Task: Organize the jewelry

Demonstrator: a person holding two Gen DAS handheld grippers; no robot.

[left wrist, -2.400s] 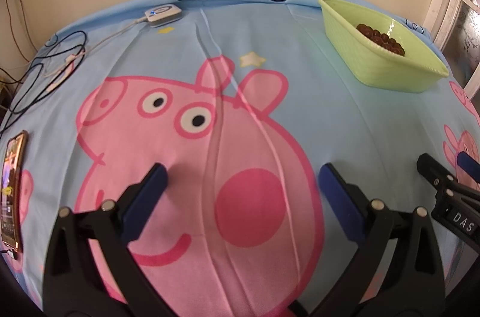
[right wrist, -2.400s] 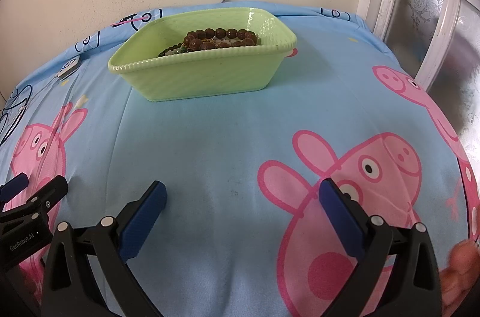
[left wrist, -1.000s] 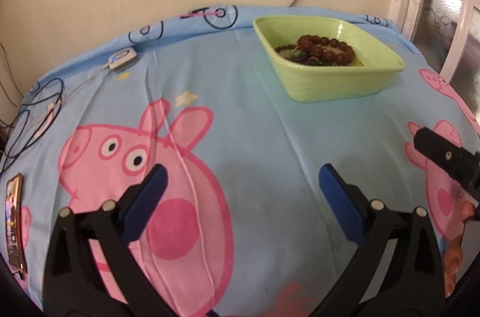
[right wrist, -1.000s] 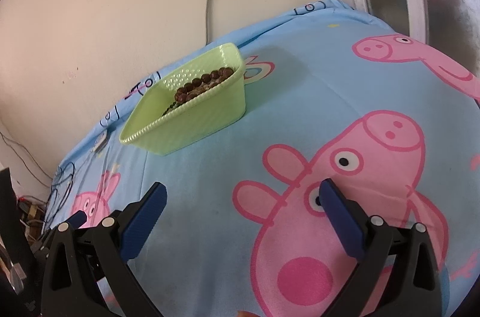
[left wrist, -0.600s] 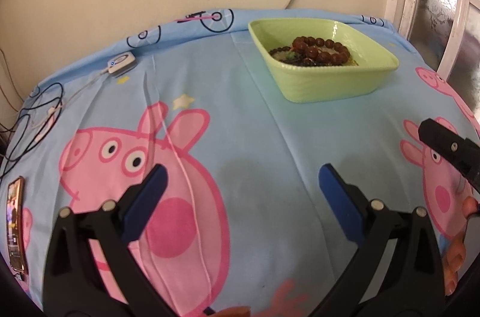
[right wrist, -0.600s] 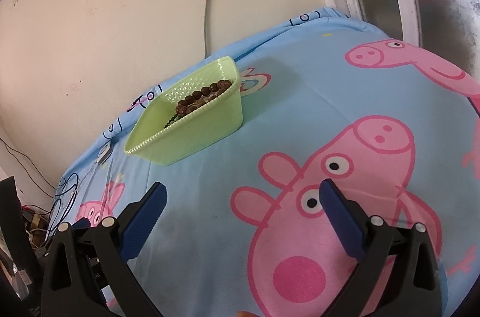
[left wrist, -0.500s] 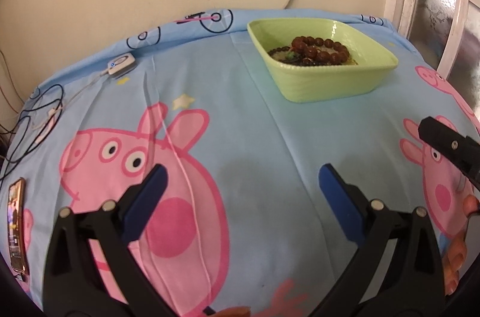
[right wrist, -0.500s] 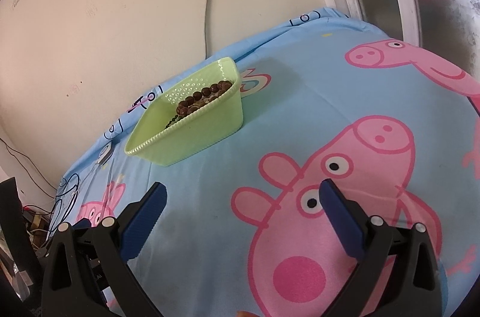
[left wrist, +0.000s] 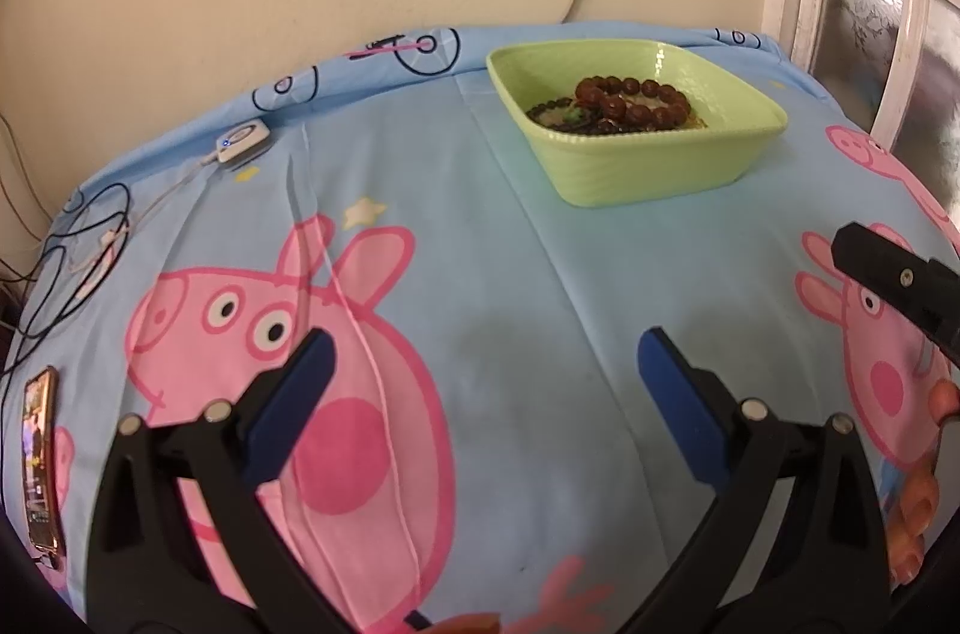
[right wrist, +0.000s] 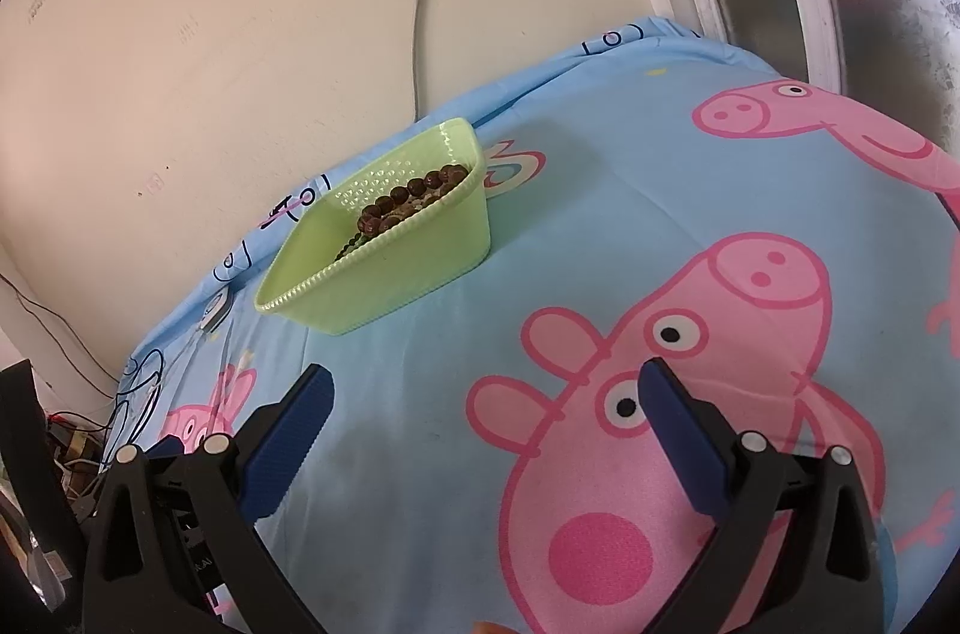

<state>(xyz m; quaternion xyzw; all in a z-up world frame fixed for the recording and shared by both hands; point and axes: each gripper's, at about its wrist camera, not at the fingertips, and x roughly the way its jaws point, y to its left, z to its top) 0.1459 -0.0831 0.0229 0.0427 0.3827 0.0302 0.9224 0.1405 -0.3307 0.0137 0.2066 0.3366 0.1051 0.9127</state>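
Sitting near the far edge of the sheet [left wrist: 456, 214], the green basket [left wrist: 654, 154] holds a brown bead bracelet [left wrist: 636, 103] over darker beads. Only the left view shows a phone [left wrist: 39, 460] and cables [left wrist: 72, 250], well left of the basket. The left gripper [left wrist: 480, 382] and right gripper [right wrist: 480, 412], jaws spread and empty, hover over bare sheet before the basket.

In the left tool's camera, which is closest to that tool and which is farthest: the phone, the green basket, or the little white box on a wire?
From the left tool:
1. Phone, nearest, at the left edge of the bed.
2. Little white box, farther back on the left.
3. Green basket, back right near the wall; too close to call against the white box.
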